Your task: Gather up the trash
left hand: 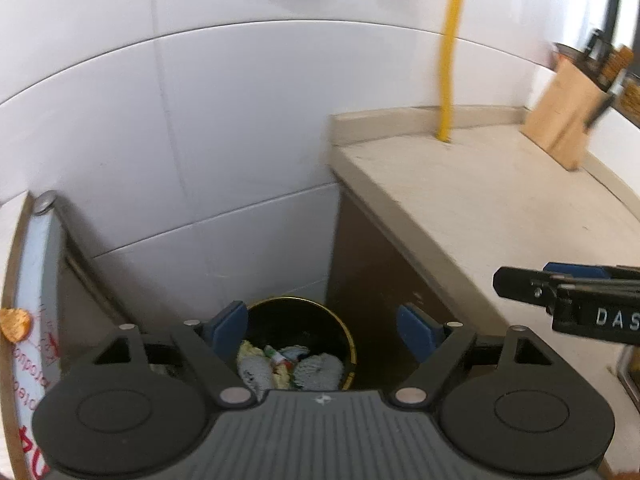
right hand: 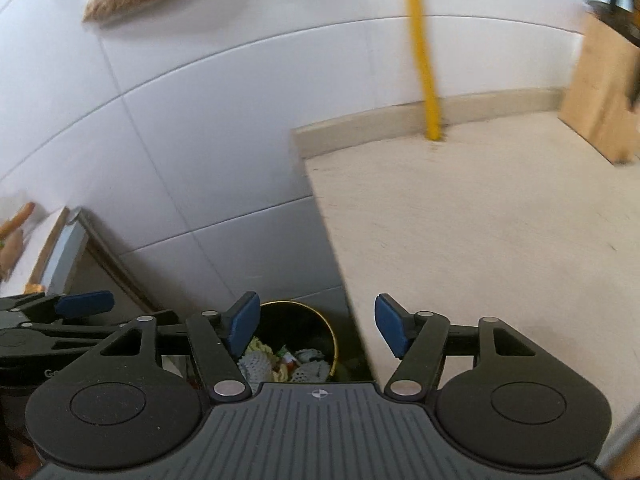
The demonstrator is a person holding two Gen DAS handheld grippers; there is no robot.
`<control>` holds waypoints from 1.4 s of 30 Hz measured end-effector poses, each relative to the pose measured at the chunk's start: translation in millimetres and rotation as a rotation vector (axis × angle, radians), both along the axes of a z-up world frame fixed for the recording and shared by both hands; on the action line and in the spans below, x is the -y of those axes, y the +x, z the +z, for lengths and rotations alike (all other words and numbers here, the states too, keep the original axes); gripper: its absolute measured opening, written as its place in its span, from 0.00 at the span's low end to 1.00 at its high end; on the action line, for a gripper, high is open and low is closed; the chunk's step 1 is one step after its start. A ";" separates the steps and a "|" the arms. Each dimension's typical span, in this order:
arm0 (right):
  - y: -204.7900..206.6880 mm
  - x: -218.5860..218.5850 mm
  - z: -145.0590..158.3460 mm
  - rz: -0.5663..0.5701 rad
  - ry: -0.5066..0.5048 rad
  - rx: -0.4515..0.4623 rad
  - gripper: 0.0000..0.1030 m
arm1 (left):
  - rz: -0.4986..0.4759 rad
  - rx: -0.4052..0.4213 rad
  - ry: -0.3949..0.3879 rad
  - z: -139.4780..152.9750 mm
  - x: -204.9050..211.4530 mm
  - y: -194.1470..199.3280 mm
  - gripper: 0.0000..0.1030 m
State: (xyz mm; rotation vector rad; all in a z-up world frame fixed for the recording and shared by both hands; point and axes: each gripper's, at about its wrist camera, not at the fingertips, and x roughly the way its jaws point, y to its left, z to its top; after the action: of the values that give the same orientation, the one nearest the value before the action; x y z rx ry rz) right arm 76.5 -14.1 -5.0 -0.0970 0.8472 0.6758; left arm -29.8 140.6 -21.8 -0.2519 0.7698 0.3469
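A black trash bin with a gold rim (left hand: 349,340) stands on the floor in the gap beside the counter, holding crumpled pale trash (left hand: 290,366). My left gripper (left hand: 322,328) is open and empty, high above the bin. In the right wrist view the bin rim (right hand: 331,334) and its trash (right hand: 280,364) lie below my right gripper (right hand: 316,326), which is open and empty. The right gripper shows at the right of the left wrist view (left hand: 560,292); the left gripper shows at the left of the right wrist view (right hand: 60,316).
A beige counter (left hand: 500,208) runs right of the bin, with a wooden knife block (left hand: 564,116) and a yellow pole (left hand: 450,52) at its back. White tiled wall (left hand: 220,120) is behind. A board or frame (left hand: 38,300) leans at the left.
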 end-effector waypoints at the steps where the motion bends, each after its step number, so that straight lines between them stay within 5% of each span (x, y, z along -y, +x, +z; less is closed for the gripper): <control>1: -4.9 3.8 0.6 -0.014 -0.001 0.000 0.69 | -0.024 0.002 -0.004 0.4 3.5 -0.8 0.75; 16: -78.5 42.2 15.4 -0.201 0.005 0.064 0.74 | -0.223 0.059 0.041 20.0 37.0 -33.0 0.82; 42: -101.1 54.9 18.1 -0.234 0.032 0.081 0.76 | -0.243 0.060 0.066 21.6 49.7 -52.3 0.84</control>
State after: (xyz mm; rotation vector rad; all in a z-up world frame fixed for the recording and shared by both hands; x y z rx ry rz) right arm -24.6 -69.0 13.0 0.0041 0.7553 0.4626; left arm -82.1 90.9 -0.2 -0.1046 0.7201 0.1343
